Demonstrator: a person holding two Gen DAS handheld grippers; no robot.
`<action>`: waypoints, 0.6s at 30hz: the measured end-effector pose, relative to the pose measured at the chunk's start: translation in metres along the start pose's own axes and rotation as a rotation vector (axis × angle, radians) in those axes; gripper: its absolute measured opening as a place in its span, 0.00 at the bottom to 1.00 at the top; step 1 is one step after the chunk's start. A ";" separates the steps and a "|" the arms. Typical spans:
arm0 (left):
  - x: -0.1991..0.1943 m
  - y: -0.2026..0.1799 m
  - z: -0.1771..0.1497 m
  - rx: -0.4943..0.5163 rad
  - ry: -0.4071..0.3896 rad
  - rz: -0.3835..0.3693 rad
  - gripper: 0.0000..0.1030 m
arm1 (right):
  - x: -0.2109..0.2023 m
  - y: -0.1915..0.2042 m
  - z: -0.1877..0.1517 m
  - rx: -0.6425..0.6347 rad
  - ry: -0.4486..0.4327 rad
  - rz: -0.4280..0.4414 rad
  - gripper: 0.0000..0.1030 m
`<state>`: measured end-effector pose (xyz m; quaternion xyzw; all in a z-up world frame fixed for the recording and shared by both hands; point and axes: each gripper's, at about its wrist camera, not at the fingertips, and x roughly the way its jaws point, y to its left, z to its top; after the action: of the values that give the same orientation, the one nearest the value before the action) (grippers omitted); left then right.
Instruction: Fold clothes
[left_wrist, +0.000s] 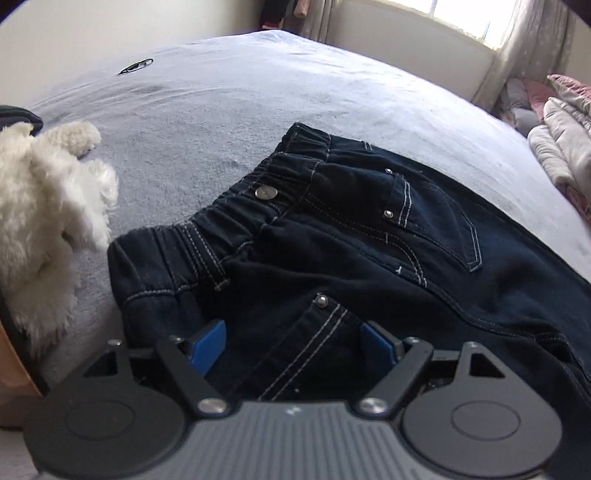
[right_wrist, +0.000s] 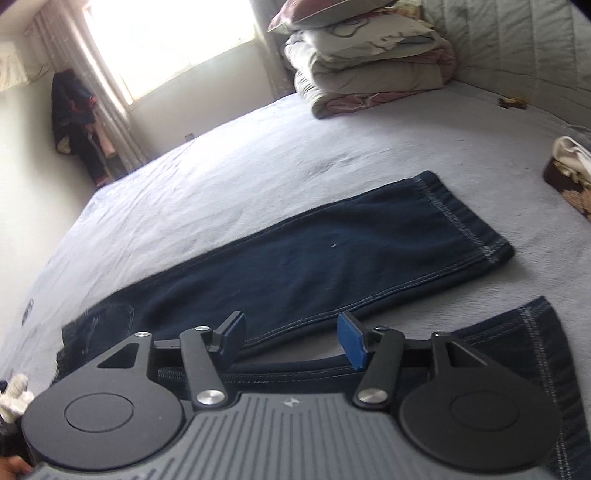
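Left gripper (left_wrist: 293, 341) open over jeans (left_wrist: 351, 236); right gripper (right_wrist: 291, 341) open, empty. Fluffy toy (left_wrist: 44, 206) frame-left, partly cut off.

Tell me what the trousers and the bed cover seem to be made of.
Trousers: dark denim, judging by pale contrast stitching, metal rivets and a metal button at the gathered waistband. Bed cover: soft, matte, slightly fuzzy pale cloth, perhaps fleece or brushed cotton.
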<state>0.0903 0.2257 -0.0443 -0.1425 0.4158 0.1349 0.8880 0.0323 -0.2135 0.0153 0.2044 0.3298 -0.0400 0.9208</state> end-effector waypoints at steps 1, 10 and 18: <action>-0.003 -0.002 0.002 -0.012 -0.009 -0.008 0.78 | 0.004 0.004 -0.001 -0.010 0.009 -0.002 0.57; -0.008 -0.024 0.012 0.036 -0.074 -0.138 0.79 | 0.044 0.040 -0.017 -0.101 0.057 0.047 0.57; -0.001 -0.028 0.019 0.027 -0.060 -0.135 0.79 | 0.085 0.053 -0.055 -0.246 0.141 0.065 0.59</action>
<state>0.1130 0.2069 -0.0274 -0.1540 0.3802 0.0735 0.9090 0.0772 -0.1377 -0.0580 0.1031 0.3891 0.0450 0.9143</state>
